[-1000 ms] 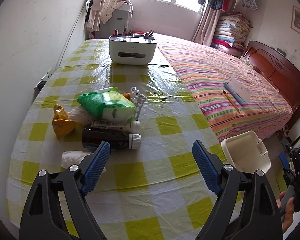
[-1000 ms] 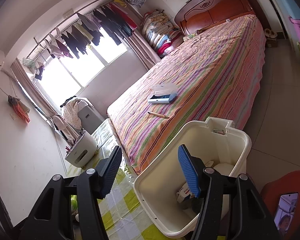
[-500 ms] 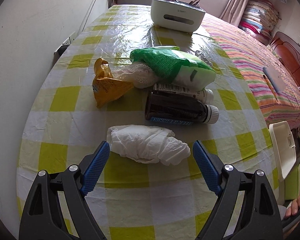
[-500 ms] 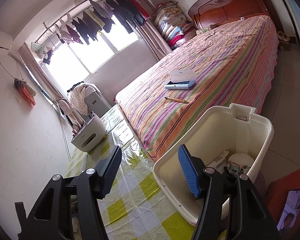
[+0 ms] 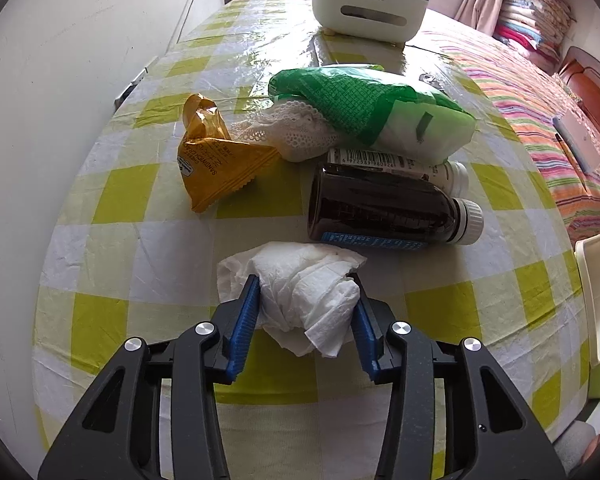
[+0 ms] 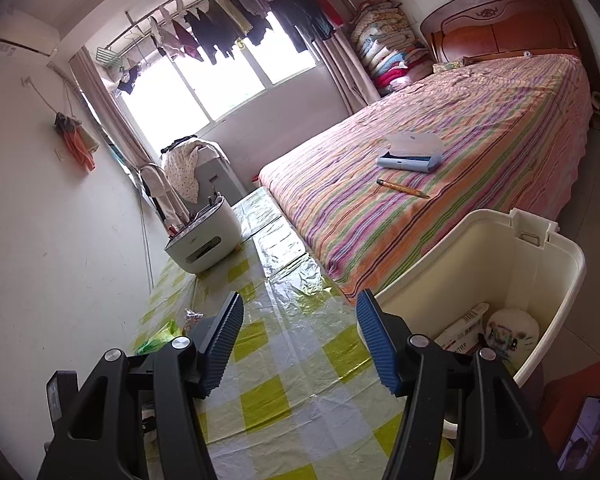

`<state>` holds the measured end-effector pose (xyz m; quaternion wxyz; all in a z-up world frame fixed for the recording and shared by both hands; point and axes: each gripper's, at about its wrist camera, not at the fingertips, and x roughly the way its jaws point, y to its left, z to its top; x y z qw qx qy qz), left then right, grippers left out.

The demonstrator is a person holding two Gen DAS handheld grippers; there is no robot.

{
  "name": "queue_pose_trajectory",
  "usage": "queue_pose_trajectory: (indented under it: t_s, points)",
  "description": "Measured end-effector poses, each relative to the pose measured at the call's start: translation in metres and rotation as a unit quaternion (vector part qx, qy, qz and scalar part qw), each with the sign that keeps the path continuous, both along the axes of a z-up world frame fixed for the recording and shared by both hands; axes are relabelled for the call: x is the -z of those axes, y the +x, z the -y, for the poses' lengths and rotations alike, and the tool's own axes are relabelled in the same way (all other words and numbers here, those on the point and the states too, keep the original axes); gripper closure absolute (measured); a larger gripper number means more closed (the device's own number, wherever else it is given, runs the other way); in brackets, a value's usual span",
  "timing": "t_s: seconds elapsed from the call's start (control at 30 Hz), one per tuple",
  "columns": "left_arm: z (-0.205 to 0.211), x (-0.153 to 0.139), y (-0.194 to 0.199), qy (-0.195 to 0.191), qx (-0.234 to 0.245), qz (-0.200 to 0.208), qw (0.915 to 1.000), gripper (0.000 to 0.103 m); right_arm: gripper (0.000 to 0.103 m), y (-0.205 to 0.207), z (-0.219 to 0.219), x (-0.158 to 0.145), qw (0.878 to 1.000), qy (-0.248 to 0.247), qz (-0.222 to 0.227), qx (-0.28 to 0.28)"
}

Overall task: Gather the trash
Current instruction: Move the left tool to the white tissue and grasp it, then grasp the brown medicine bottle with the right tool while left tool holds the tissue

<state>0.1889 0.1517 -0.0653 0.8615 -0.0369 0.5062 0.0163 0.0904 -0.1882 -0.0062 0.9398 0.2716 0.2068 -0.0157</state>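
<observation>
On the desk [image 5: 172,264], covered w/ a yellow-and-white checked cloth, a yellow snack wrapper [image 5: 216,168] is seen at approx. 10 o'clock in the left wrist view, w/ a lacy white cloth [image 5: 296,136] touching it at its 3 o'clock. A green-and-white pack [image 5: 376,116] is laid over that cloth, toward 1 o'clock. Just below the pack, a white bottle [image 5: 420,166] and a dark brown bottle [image 5: 388,210] are laid on their sides, touching, caps to 3 o'clock. A white desk organiser [image 5: 368,8] is set at 12 o'clock, well apart from the rest. The crumpled white tissue [image 5: 300,284] is found near centre, just below the brown bottle; it is clamped betw. the blue pads of the left tool [image 5: 306,312], whose jaws have just been closing onto it. In the right wrist view, the right tool [image 6: 300,340] is held part-open over the desk w/ nothing betw. its pads. The cream trash bin [image 6: 540,272] is seen at 4 o'clock, beside the desk edge, w/ a carton [image 6: 460,328] and a round white item [image 6: 510,330] inside. A striped bed [image 6: 460,152] is seen at 1 o'clock.
</observation>
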Motion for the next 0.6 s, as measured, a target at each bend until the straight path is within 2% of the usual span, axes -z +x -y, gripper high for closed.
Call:
queue_pose_trajectory:
  t_s: [0.1,0.2,0.27,0.33,0.4,0.47,0.53,0.6]
  points:
    - [-0.008,-0.003,-0.004,-0.021,-0.006,0.003,0.9998,0.072,0.046,0.017,-0.029,-0.005,0.997,-0.025,-0.001,-0.070]
    - [-0.016,-0.009,-0.010,-0.027,-0.018,0.008,0.9994,0.072,0.046,0.034,-0.069,-0.009,0.984,-0.066,-0.007,-0.165]
    - [-0.023,-0.016,-0.017,-0.037,-0.022,0.017,0.9989,0.072,0.046,0.049,-0.096,-0.008,0.968,-0.077,-0.016,-0.238]
    - [-0.030,-0.025,-0.025,-0.045,-0.030,0.030,0.9981,0.071,0.046,0.068,-0.125,-0.005,0.945,-0.094,-0.034,-0.313]
    - [-0.036,-0.034,-0.034,-0.056,-0.033,0.044,0.9970,0.071,0.046,0.079,-0.151,-0.004,0.926,-0.133,-0.040,-0.350]
    - [-0.041,-0.041,-0.041,-0.062,-0.036,0.056,0.9959,0.071,0.046,0.088,-0.172,0.000,0.903,-0.154,-0.051,-0.399]
    - [-0.046,-0.046,-0.046,-0.070,-0.039,0.064,0.9948,0.071,0.046,0.097,-0.189,0.007,0.891,-0.180,-0.064,-0.413]
    - [-0.049,-0.049,-0.049,-0.074,-0.043,0.067,0.9941,0.071,0.046,0.104,-0.200,0.014,0.879,-0.178,-0.077,-0.435]
